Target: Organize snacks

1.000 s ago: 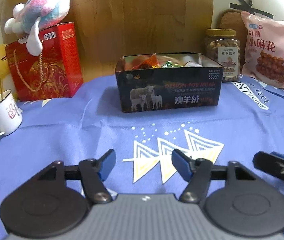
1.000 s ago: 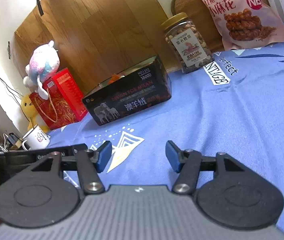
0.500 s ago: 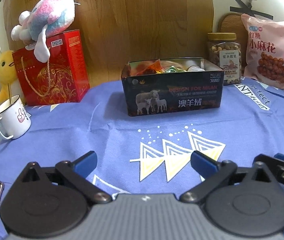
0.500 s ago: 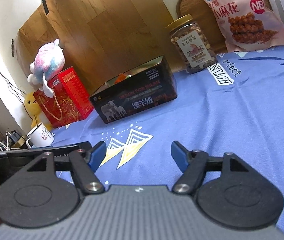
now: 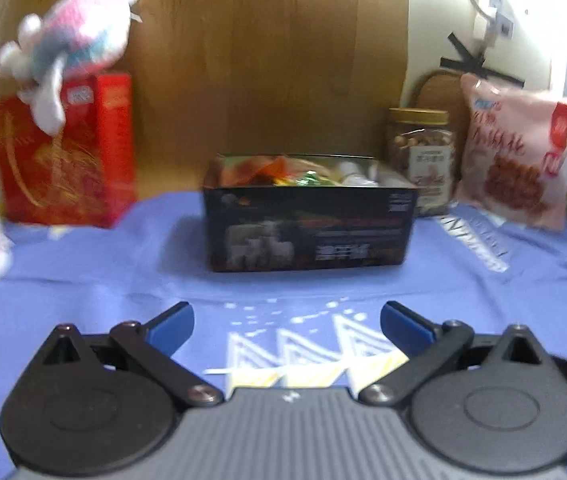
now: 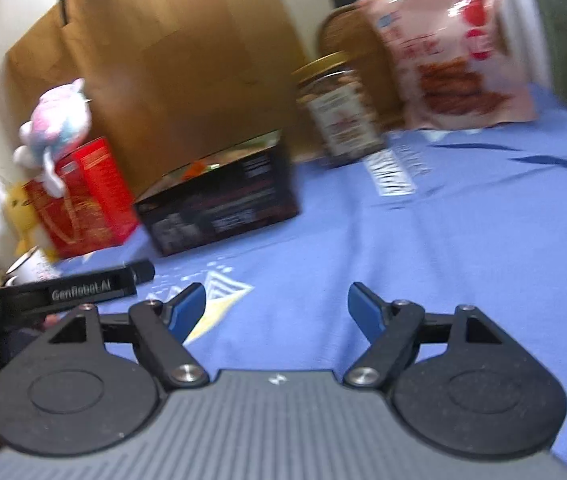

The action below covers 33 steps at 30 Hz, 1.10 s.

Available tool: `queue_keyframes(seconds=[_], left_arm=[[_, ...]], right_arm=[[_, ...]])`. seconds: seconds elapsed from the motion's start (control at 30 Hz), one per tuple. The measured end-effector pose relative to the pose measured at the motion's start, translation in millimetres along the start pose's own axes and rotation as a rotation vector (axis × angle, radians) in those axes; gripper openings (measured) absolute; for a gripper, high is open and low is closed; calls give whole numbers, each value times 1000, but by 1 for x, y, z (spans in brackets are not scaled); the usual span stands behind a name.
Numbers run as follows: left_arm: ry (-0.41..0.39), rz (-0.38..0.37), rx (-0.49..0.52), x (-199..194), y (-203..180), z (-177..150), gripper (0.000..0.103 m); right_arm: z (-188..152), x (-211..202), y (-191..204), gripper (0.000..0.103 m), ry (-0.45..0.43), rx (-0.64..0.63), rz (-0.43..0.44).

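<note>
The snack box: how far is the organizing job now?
Done: the box already holds several wrapped snacks. In hand: nothing; the left hand-held gripper and the right hand-held gripper are both open and empty above the cloth. Left: the jar and the pink bag stand outside, behind the box.

Since a second ago the left gripper and right gripper have spread wider, both views now motion-blurred.
</note>
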<state>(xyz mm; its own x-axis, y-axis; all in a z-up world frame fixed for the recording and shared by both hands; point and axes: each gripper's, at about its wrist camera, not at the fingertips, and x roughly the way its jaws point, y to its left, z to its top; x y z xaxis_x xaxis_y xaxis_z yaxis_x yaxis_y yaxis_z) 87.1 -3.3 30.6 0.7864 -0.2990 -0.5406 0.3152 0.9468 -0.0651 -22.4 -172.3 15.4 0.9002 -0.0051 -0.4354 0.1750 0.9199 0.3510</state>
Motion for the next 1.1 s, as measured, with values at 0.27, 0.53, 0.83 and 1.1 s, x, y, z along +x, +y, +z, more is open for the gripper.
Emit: queue_keyframes(seconds=[0.27, 0.53, 0.83, 1.1], left_arm=[[-47, 27, 36, 22, -12, -11, 103], [-117, 104, 59, 12, -11, -14, 103], [-86, 101, 63, 18, -7, -13, 103], [-68, 95, 47, 21, -4, -14, 103]], right_arm=[[-15, -36, -15, 82, -72, 23, -167], [-22, -35, -11, 82, -54, 20, -168], [-25, -38, -8, 82, -52, 17, -163], [-26, -37, -5, 82, -48, 16, -150]])
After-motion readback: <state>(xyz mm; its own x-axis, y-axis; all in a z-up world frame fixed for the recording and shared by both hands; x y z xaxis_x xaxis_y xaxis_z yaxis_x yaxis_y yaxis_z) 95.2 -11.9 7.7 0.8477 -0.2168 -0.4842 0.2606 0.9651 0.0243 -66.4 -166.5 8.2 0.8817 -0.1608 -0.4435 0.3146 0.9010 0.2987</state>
